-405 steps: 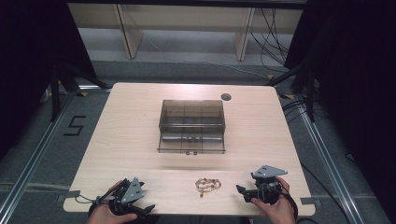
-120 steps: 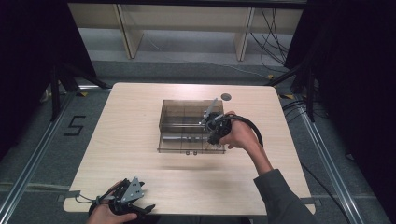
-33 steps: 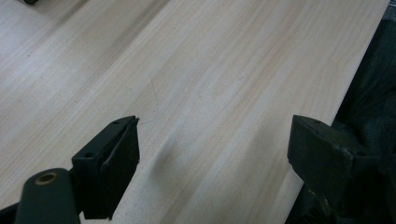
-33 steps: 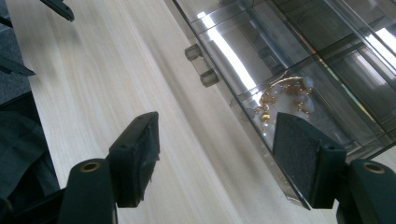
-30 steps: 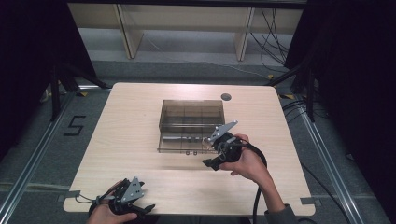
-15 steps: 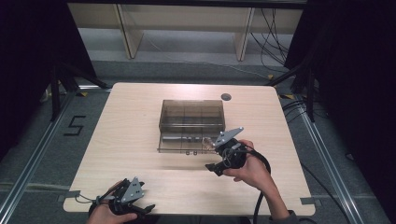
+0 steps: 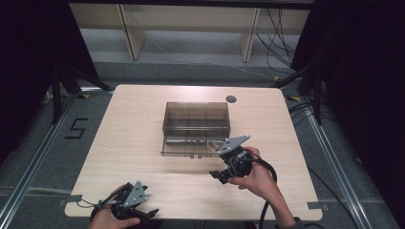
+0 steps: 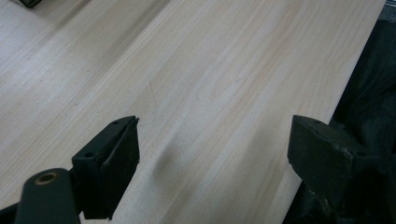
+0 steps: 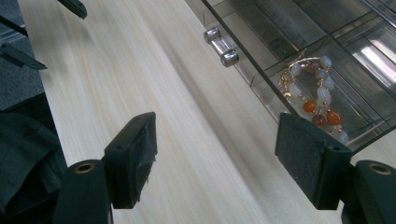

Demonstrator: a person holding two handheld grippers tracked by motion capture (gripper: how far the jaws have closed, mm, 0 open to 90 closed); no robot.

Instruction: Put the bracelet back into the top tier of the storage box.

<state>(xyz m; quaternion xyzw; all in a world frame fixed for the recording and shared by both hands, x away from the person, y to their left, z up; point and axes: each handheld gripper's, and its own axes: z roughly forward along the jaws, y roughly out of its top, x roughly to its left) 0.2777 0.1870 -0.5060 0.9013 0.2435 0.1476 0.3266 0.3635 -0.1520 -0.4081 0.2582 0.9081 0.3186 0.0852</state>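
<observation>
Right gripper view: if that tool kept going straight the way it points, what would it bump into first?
Probably the bare table. The right tool stands open and empty, aimed along the wood beside the clear box, where the bead bracelet lies. Depth is hard to judge.

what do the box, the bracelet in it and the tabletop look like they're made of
Box: seemingly clear smoke-tinted plastic, glossy; dividers show through its walls, with shiny metal-looking knobs in front.
Bracelet: polished white and orange beads, possibly stone or glass, on gold-toned links.
Tabletop: pale wood or wood-look laminate, matte, with straight grain lines.
</observation>
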